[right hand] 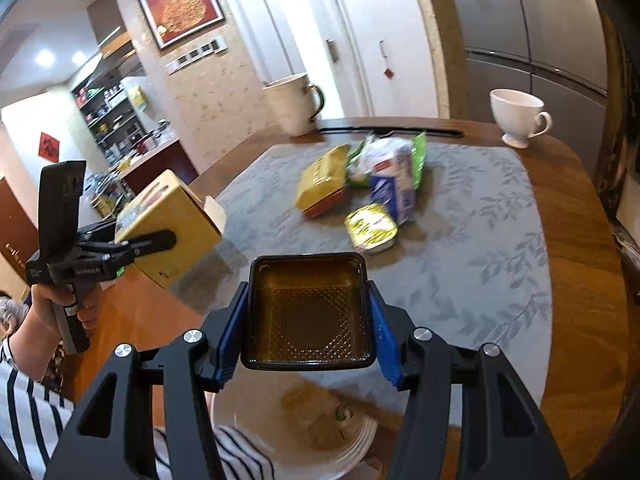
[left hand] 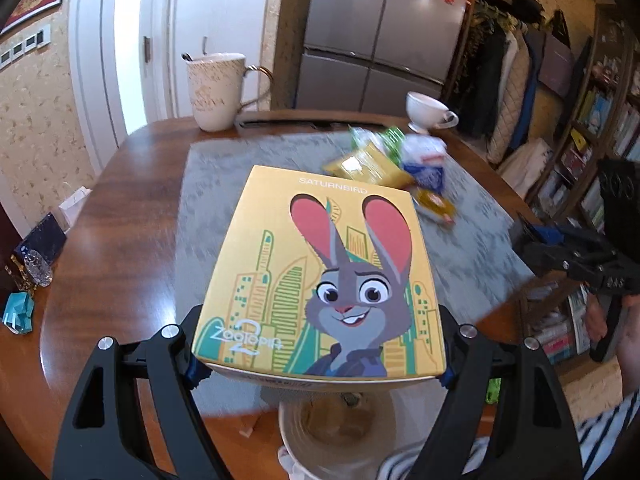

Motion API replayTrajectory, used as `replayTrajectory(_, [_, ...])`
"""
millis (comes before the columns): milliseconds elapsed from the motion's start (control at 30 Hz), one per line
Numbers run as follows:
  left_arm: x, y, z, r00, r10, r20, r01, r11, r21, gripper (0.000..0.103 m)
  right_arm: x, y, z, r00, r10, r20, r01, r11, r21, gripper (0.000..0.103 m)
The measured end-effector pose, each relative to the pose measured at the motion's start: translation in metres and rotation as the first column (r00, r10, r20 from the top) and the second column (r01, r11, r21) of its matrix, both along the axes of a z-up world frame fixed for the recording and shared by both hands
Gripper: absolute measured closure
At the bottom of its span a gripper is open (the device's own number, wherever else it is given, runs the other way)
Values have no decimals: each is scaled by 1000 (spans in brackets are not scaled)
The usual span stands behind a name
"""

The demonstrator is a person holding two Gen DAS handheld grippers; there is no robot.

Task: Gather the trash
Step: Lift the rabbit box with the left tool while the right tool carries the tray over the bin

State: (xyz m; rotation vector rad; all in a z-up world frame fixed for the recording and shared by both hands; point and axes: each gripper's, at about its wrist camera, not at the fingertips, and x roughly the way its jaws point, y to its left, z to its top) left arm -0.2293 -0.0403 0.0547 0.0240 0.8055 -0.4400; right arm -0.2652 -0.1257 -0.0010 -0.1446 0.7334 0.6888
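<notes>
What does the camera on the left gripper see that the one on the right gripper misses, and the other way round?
Only the left wrist view shows the printed rabbit face of the yellow box held in the left gripper, and the bookshelves.

Only the right wrist view shows the dark square tray clamped in the right gripper, the framed red picture, and the foil-lidded tub.

Both show the tall mug, the white teacup, the pile of wrappers on the grey mat, and the fridge.
</notes>
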Motion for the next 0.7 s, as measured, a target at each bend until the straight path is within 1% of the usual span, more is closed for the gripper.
replayTrajectory(200, [-38, -8, -3, 992, -127, -19, 127, 992, -30, 22, -25, 6, -8, 998, 57, -26, -57, 998, -18, 49])
replayTrajectory(333, [-59, -16, -10, 980, -191, -47, 190, 981, -25, 22, -39, 9, -15, 995, 87, -40, -88, 996, -31, 49])
replayTrajectory(433, [-70, -18, -20, 972, -217, -85, 215, 976, -31, 22, -48, 11, -24, 993, 104, -62, -106, 994, -39, 49])
replayTrajectory(500, [-75, -20, -27, 968, -227, -109, 225, 974, -30, 22, -53, 11, -34, 989, 112, -92, -116, 992, -45, 49])
replayTrajectory(700, [-80, -24, -56, 954, -230, -194, 234, 972, -2, 22, -59, 14, -61, 983, 102, -152, -118, 988, -99, 49])
